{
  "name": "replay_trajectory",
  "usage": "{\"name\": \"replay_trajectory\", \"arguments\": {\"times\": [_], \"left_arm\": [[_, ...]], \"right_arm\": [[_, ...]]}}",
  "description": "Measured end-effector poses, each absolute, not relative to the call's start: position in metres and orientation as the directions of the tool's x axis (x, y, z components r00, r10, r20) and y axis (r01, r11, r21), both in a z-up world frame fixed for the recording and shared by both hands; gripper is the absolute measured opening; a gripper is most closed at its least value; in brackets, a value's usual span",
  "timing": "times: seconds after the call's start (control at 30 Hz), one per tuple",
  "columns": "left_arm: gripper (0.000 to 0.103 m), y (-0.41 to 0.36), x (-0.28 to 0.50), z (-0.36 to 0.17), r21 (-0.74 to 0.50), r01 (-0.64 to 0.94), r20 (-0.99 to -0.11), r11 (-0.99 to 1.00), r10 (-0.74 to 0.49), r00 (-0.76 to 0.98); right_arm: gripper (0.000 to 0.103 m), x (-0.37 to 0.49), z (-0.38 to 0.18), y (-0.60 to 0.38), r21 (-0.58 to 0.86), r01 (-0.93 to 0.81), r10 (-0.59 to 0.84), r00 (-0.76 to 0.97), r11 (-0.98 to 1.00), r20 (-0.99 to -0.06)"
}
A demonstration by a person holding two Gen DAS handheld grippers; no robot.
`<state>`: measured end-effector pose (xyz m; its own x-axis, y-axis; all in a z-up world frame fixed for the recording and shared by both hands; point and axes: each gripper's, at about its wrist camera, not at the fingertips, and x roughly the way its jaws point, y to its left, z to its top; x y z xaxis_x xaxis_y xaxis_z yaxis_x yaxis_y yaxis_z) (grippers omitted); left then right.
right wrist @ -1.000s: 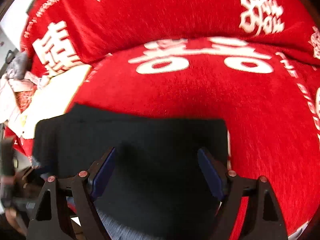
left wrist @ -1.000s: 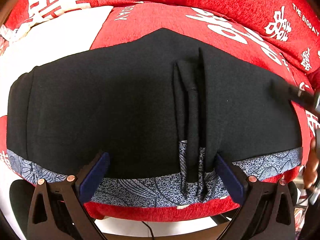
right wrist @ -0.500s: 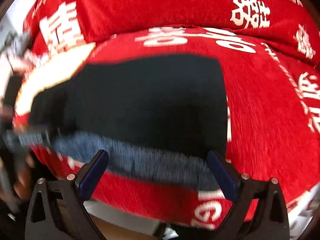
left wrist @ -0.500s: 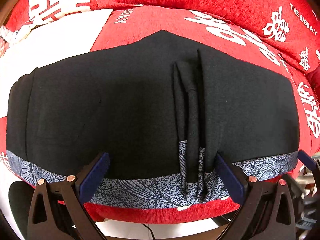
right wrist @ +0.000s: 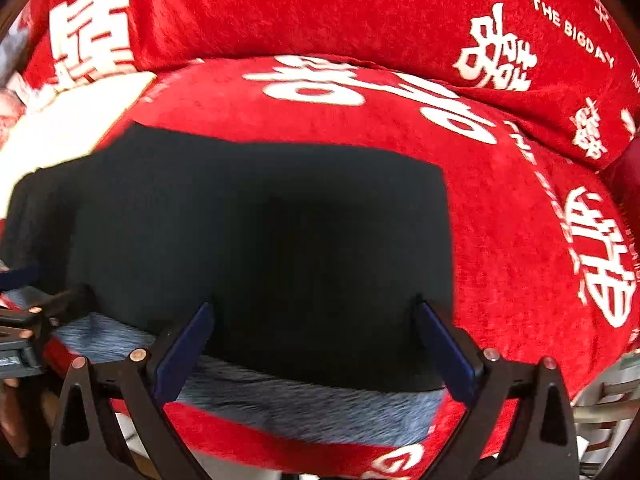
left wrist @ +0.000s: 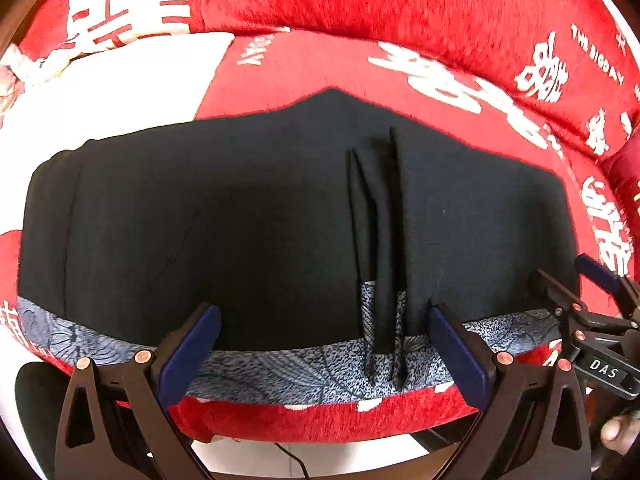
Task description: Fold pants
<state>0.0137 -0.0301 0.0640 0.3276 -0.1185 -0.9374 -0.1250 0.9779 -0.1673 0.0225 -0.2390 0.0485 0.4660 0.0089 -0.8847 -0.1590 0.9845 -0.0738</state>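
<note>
Black pants (left wrist: 248,220) with a blue-grey patterned waistband (left wrist: 304,364) lie flat on a red cushion, waistband at the near edge. A bunched ridge of cloth (left wrist: 380,240) runs up from the waistband. My left gripper (left wrist: 324,340) is open and empty, just in front of the waistband's middle. My right gripper (right wrist: 316,344) is open and empty over the pants (right wrist: 260,240) near their right corner; it also shows in the left wrist view (left wrist: 592,292) at the right edge of the waistband.
The red cushion (left wrist: 360,72) with white lettering sits on a sofa with a red back cushion (right wrist: 320,12). A white cloth (left wrist: 100,92) lies to the left. The cushion's front edge (left wrist: 320,420) drops off just under the waistband.
My right gripper has pulled back from over the pants to the near right corner of the waistband. The left gripper and the pants have stayed put.
</note>
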Motion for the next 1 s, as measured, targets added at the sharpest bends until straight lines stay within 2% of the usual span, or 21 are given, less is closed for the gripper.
{"name": "replay_trajectory", "arguments": {"times": [0.1, 0.2, 0.23, 0.4, 0.5, 0.63, 0.77, 0.9, 1.0], "left_arm": [[0.103, -0.021, 0.012, 0.066, -0.120, -0.141, -0.936, 0.983, -0.065, 0.345], [0.103, -0.018, 0.017, 0.042, -0.084, -0.130, -0.961, 0.988, -0.046, 0.271], [0.103, -0.018, 0.014, 0.043, -0.081, -0.124, -0.954, 0.989, -0.041, 0.298], [0.103, -0.019, 0.015, 0.043, -0.079, -0.126, -0.954, 0.989, -0.038, 0.298], [0.103, -0.016, 0.013, 0.047, -0.094, -0.134, -0.954, 0.986, -0.051, 0.295], [0.103, 0.004, -0.001, 0.056, -0.125, -0.186, -0.943, 0.975, -0.058, 0.329], [0.103, 0.025, -0.009, 0.044, -0.100, -0.250, -0.948, 0.963, -0.016, 0.317], [0.103, 0.023, -0.009, 0.034, -0.039, -0.233, -0.948, 0.972, 0.038, 0.317], [0.103, 0.031, -0.013, 0.042, -0.087, -0.245, -0.944, 0.966, -0.001, 0.331]], "right_arm": [[0.101, 0.024, 0.049, -0.227, -0.098, -0.179, -0.003, 0.469, 0.979, -0.883], [0.103, 0.032, 0.035, -0.212, -0.162, -0.191, -0.060, 0.451, 0.968, -0.891], [0.103, 0.037, 0.036, -0.209, -0.173, -0.188, -0.070, 0.457, 0.967, -0.887], [0.103, 0.064, 0.049, -0.205, -0.079, -0.141, -0.004, 0.465, 0.987, -0.885], [0.103, 0.078, 0.030, -0.187, -0.173, -0.182, -0.084, 0.412, 0.968, -0.907], [0.103, 0.064, 0.047, -0.183, -0.080, -0.183, 0.015, 0.463, 0.980, -0.886], [0.103, 0.063, 0.032, -0.169, -0.124, -0.189, -0.029, 0.438, 0.974, -0.899], [0.103, 0.076, 0.036, -0.162, -0.083, -0.163, -0.002, 0.440, 0.983, -0.898], [0.103, 0.085, 0.030, -0.154, -0.133, -0.180, -0.046, 0.421, 0.975, -0.906]]}}
